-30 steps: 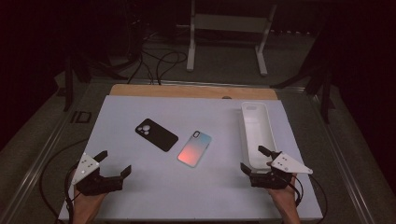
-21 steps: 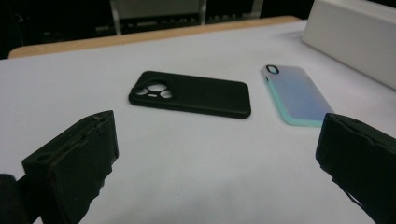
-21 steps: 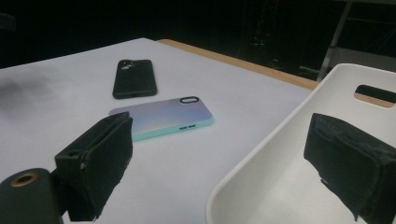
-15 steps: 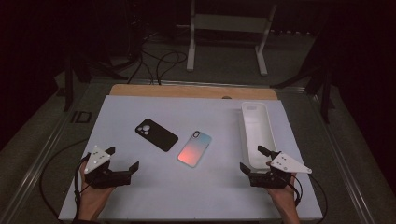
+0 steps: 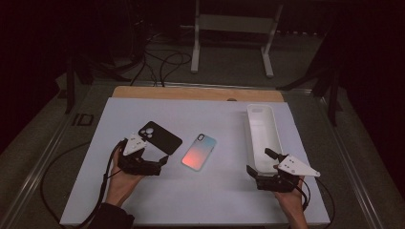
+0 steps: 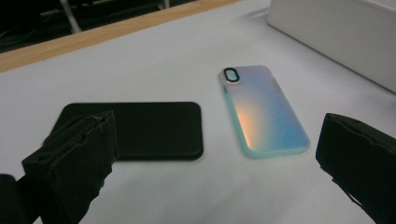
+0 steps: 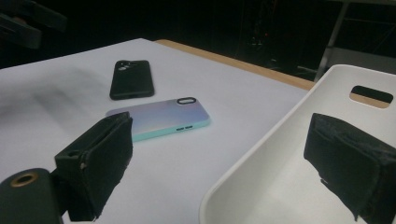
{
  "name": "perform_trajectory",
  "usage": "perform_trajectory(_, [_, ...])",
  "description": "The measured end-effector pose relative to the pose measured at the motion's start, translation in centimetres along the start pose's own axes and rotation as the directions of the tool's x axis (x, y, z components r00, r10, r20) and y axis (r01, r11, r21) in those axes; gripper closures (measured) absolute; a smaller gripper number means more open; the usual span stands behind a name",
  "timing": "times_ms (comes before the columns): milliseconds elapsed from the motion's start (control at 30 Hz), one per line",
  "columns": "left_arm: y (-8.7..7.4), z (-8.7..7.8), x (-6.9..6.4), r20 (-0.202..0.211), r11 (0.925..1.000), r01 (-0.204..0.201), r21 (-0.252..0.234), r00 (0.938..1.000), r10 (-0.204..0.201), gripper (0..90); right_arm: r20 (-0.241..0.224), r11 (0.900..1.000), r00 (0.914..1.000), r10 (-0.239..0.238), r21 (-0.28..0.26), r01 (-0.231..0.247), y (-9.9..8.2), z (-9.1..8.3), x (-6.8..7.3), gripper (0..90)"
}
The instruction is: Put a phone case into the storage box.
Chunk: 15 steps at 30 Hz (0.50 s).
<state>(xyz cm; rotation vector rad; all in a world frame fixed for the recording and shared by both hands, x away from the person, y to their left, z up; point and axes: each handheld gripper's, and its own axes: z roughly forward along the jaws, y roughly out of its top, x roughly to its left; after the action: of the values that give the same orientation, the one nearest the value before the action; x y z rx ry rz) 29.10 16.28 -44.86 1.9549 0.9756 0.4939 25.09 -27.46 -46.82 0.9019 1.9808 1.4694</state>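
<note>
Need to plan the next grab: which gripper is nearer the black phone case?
Left. The left gripper hovers open just at the black phone case's near edge; the right gripper sits open far across the table, at the white tray's near end.

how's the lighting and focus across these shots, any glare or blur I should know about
High view: the white table is evenly lit and its surroundings are nearly black. Left gripper view: the pastel phone case carries a warm orange sheen, the black phone case is matte, and the near jaws are soft. Right gripper view: the white tray is bright, with no harsh glare, and the jaws are blurred.
</note>
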Motion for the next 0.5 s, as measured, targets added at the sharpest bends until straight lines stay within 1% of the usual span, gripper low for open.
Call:
perform_trajectory(133, [0.9, 1.6, -0.7, 0.017, 0.9995, -0.018, 0.025, 0.9997, 0.017, 0.0, 0.001, 1.0000, 1.0000, -0.001, 0.001, 0.001, 0.0, 0.0, 0.0, 8.2])
perform_trajectory(267, [1.5, 3.4, -1.3, 0.029, 0.9983, -0.026, 0.051, 0.9993, 0.025, 0.0, -0.003, 1.0000, 1.0000, -0.001, 0.001, 0.001, 0.0, 0.1, 0.0, 8.1])
perform_trajectory(333, [1.6, 4.3, -1.6, 0.029, 0.9975, -0.023, 0.067, 0.9994, 0.022, 0.0, -0.004, 1.0000, 1.0000, -0.003, 0.001, 0.003, 0.0, 0.1, 0.0, 8.2])
perform_trajectory(367, [1.6, 4.8, -1.6, 0.036, 0.9969, -0.022, 0.076, 0.9992, 0.020, 0.0, -0.004, 1.0000, 1.0000, -0.004, 0.001, 0.004, 0.0, 0.1, -0.1, 8.1])
perform_trajectory(500, [1.7, 6.6, -2.1, 0.041, 0.9929, -0.031, 0.115, 0.9988, 0.026, 0.0, 0.000, 1.0000, 1.0000, -0.005, 0.004, 0.005, 0.0, 0.1, -0.1, 8.1])
